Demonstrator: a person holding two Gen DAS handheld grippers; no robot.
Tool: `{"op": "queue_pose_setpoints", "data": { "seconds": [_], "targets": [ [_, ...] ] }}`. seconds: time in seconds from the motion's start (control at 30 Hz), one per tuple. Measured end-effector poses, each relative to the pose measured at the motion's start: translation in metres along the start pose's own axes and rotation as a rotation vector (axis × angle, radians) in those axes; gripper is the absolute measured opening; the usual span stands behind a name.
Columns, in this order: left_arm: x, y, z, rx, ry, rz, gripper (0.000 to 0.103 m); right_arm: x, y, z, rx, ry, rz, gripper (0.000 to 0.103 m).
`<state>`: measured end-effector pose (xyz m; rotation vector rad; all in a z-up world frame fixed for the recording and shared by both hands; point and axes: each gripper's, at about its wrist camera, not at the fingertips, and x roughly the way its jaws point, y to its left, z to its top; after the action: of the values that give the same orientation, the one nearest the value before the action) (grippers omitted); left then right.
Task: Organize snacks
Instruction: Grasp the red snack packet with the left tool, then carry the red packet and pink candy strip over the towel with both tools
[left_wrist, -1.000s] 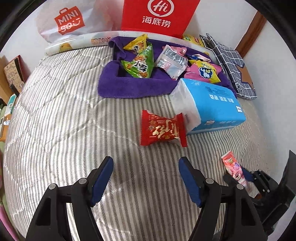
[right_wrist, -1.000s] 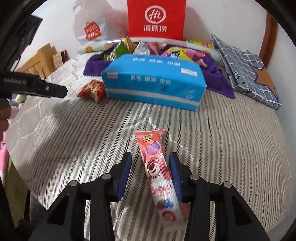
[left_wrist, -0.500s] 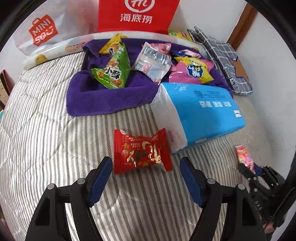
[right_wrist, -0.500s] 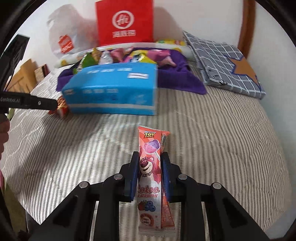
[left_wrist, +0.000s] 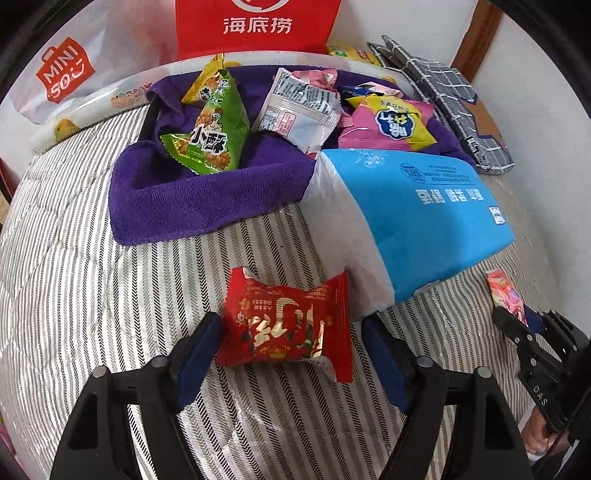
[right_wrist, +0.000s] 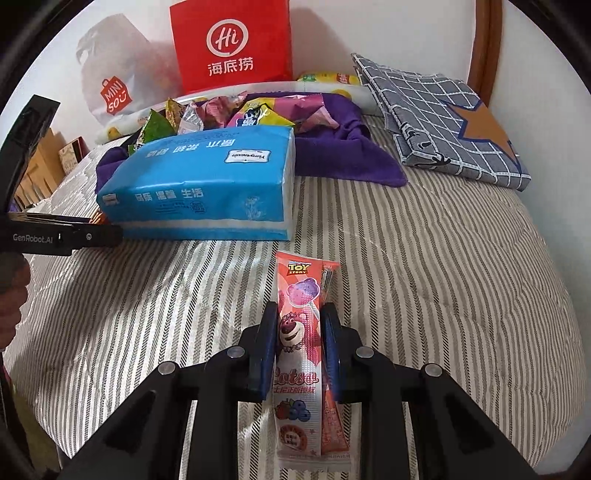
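Note:
My left gripper (left_wrist: 290, 354) is open, its blue pads on either side of a red snack packet (left_wrist: 286, 326) that lies on the striped bed cover. My right gripper (right_wrist: 299, 339) is shut on a long pink Toy Story candy packet (right_wrist: 299, 332), which sticks out past the fingertips; it also shows in the left wrist view (left_wrist: 506, 295). Several snack bags, among them a green one (left_wrist: 210, 133) and a pink-and-yellow one (left_wrist: 391, 123), lie on a purple towel (left_wrist: 192, 199) at the back.
A blue tissue pack (left_wrist: 417, 210) lies between the two grippers, right of the red packet. A red paper bag (right_wrist: 231, 44) and a white Miniso bag (right_wrist: 110, 88) stand against the wall. A folded checked cloth (right_wrist: 439, 110) lies at the back right.
My left gripper has moved forward until its pads flank the red packet. My right gripper has closed on the pink candy packet and holds it straight between the fingers.

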<state>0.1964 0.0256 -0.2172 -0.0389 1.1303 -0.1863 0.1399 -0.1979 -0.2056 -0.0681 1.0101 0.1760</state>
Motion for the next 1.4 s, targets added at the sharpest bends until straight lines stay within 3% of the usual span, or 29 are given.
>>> {"op": "queue_pose_setpoints", "data": {
  "seconds": [0.07,0.2,0.37,0.6,0.73,0.8,0.9,1.17,1.4],
  "targets": [
    [-0.004,0.002,-0.004,0.011,-0.003,-0.004,0.058,0.001,0.001,0.002,0.0,0.0,-0.001,0.023],
    [-0.018,0.009,-0.016,0.017,-0.013,-0.021,0.054,0.002,0.002,0.005,0.0,-0.006,-0.016,0.023],
    [-0.025,0.014,-0.031,0.027,-0.032,-0.026,0.054,0.005,0.0,0.007,0.013,-0.013,-0.028,0.023],
    [-0.018,0.008,-0.032,0.034,-0.069,0.021,0.067,0.008,-0.001,0.007,0.026,-0.032,-0.031,0.024],
    [-0.014,0.004,-0.028,0.03,-0.097,0.039,0.067,0.009,-0.005,0.008,0.036,-0.037,-0.026,0.024],
    [-0.014,0.003,-0.028,0.039,-0.116,0.046,0.06,0.009,-0.006,0.007,0.039,-0.041,-0.03,0.024],
    [-0.014,0.001,-0.033,0.059,-0.15,0.067,0.058,0.011,-0.011,0.007,0.061,-0.051,-0.042,0.024],
    [-0.016,0.0,-0.042,0.058,-0.236,0.08,0.058,0.016,-0.012,0.01,0.058,-0.08,-0.095,0.025],
    [-0.015,-0.001,-0.043,0.04,-0.238,0.091,0.06,0.017,-0.016,0.01,0.077,-0.08,-0.072,0.025]
  ]
}}
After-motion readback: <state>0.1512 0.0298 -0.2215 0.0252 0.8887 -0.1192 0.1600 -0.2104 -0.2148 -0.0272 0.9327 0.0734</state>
